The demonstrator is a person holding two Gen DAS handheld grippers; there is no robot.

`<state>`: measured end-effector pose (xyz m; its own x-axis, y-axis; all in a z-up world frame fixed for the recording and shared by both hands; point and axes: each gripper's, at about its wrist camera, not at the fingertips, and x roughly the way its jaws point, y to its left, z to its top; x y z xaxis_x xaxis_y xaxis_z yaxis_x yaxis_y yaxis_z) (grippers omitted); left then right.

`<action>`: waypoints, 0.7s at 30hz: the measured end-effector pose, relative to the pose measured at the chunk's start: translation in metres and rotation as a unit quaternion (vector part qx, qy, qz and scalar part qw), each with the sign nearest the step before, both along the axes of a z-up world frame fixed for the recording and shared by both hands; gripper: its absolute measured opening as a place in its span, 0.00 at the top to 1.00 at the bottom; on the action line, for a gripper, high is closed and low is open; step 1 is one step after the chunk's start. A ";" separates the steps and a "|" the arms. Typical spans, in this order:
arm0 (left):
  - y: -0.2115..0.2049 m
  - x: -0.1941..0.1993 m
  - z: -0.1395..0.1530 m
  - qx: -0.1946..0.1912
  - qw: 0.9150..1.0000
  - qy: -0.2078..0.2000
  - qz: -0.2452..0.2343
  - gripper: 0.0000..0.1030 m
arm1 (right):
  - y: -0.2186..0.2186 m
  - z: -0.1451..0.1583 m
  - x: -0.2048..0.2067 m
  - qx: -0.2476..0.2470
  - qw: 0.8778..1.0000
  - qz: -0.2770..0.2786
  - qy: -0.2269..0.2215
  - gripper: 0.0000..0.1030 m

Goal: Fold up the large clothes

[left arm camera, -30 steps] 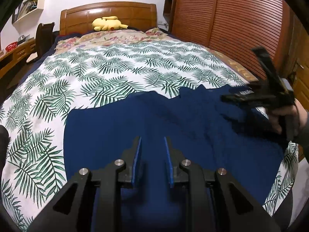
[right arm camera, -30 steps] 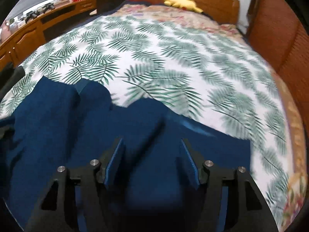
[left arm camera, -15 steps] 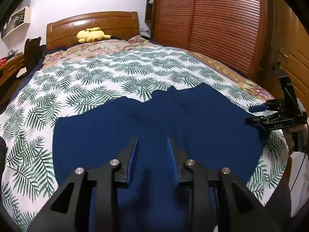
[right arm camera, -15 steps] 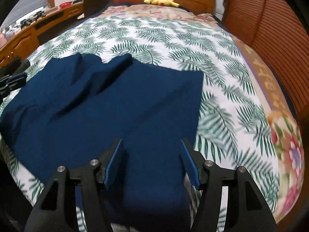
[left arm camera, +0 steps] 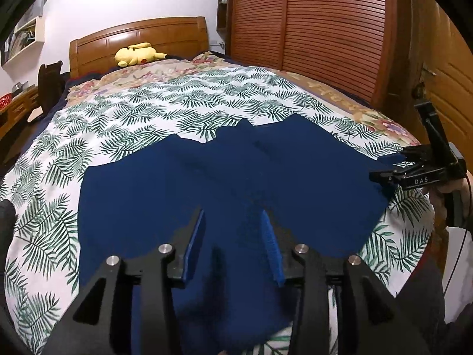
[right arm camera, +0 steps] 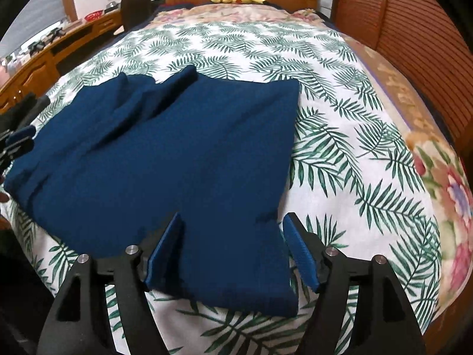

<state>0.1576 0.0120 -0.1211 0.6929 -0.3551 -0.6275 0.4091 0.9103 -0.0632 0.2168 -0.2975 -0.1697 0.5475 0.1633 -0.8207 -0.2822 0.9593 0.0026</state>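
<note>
A large dark blue garment (left arm camera: 224,183) lies spread across the near end of the bed; it also shows in the right wrist view (right arm camera: 165,153). My left gripper (left arm camera: 233,227) hangs over its near middle, jaws open with cloth lying between them. My right gripper (right arm camera: 232,236) is open over the garment's near right edge; from the left wrist view it (left arm camera: 393,165) sits at the garment's right corner. The left gripper shows at the far left of the right wrist view (right arm camera: 14,142).
The bed has a fern-print cover (left arm camera: 147,112) and a wooden headboard (left arm camera: 139,41) with a yellow plush toy (left arm camera: 136,54). A slatted wooden wardrobe (left arm camera: 325,29) runs along the right side. A wooden desk (right arm camera: 44,56) stands on the left.
Both grippers have drawn back toward the foot of the bed. The garment now lies flatter and more spread out. The right gripper has dropped to the garment's right corner.
</note>
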 end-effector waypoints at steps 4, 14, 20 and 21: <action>-0.001 -0.012 0.004 0.003 1.000 -0.003 0.004 0.61 | 0.002 0.003 -0.008 0.003 1.000 0.002 -0.001 0.28; -0.010 -0.019 0.007 0.001 1.000 0.010 -0.003 0.60 | 0.004 -0.014 -0.013 -0.002 1.000 -0.005 0.013 0.25; -0.021 -0.016 -0.008 0.003 1.000 0.027 0.004 0.59 | 0.002 -0.027 -0.012 0.012 1.000 -0.012 0.014 0.24; -0.023 -0.016 -0.012 0.003 0.999 0.032 0.003 0.59 | 0.001 -0.030 -0.011 0.018 1.000 -0.014 0.016 0.24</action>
<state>0.1418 -0.0110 -0.1329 0.6529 -0.3469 -0.6733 0.3988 0.9132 -0.0837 0.2055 -0.2967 -0.1993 0.5252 0.1782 -0.8321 -0.2547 0.9659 0.0461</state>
